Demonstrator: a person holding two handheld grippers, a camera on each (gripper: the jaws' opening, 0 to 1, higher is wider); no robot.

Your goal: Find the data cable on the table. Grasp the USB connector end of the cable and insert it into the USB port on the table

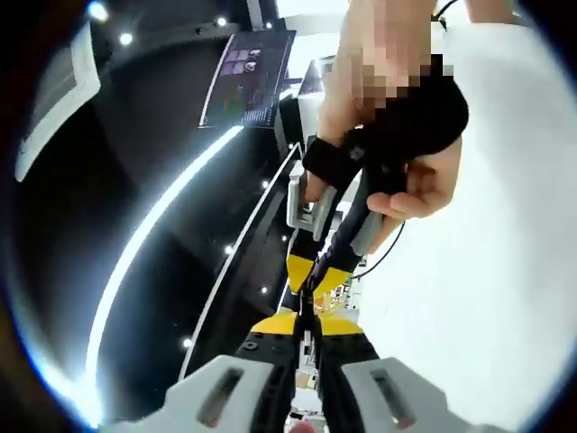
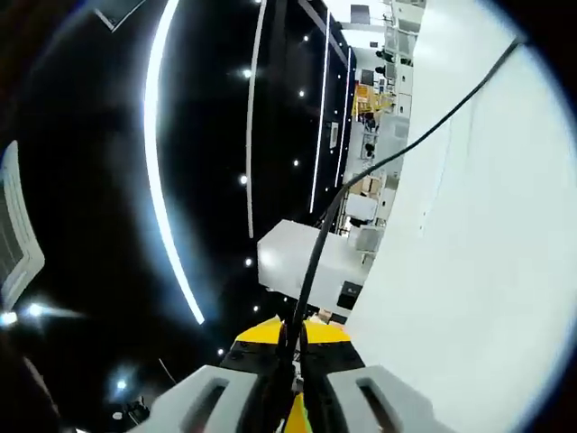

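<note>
Visibly, left gripper (image 1: 306,323) and right gripper (image 2: 293,336) both pinch the cable (image 2: 312,262), its length running forward along the jaws.

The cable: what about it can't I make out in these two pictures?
- Connector end: in the right gripper view, the cable vanishes between the shut jaws of the right gripper, which hide it.
- Other end: same view, cut off by the upper right edge.
- USB port: a dark patch on the white box is too small to tell.
- Left gripper view: whether the left gripper pinches anything; the crowded tips hide it.
</note>
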